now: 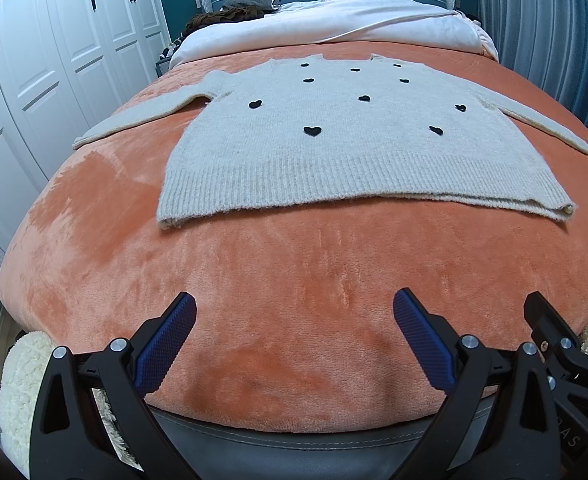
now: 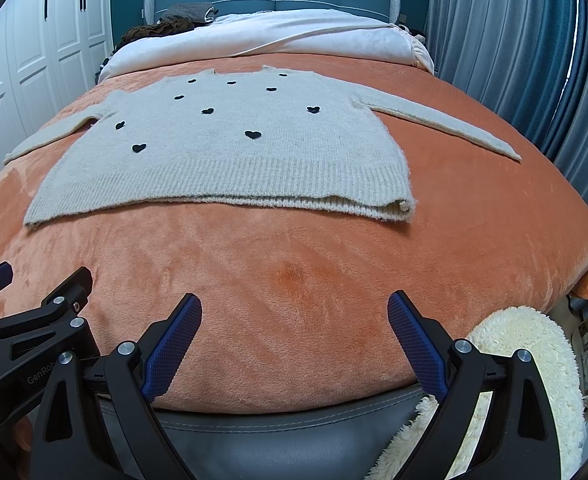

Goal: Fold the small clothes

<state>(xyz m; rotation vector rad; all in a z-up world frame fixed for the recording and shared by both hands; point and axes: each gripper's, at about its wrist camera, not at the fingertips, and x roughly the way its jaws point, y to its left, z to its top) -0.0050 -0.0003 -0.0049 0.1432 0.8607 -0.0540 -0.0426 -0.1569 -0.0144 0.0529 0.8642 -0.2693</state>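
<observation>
Plainly: knit sweater (image 1: 345,148) flat on orange bed blanket (image 1: 294,280), sleeves out. Likely soft, limp, stretchy, light. Pinch ribbed hem corners or cuffs. Left gripper (image 1: 294,336), right gripper (image 2: 294,340): fingers spread wide, holding nothing.

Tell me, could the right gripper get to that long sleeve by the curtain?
Probably yes: the right gripper has open jaws, and only bare orange blanket lies between it and the sleeve, spread flat with nothing on it.

Beige sweater (image 1: 345,148) with black hearts; orange blanket (image 1: 294,280); white wardrobe (image 1: 54,60); blue-padded black tools.
</observation>
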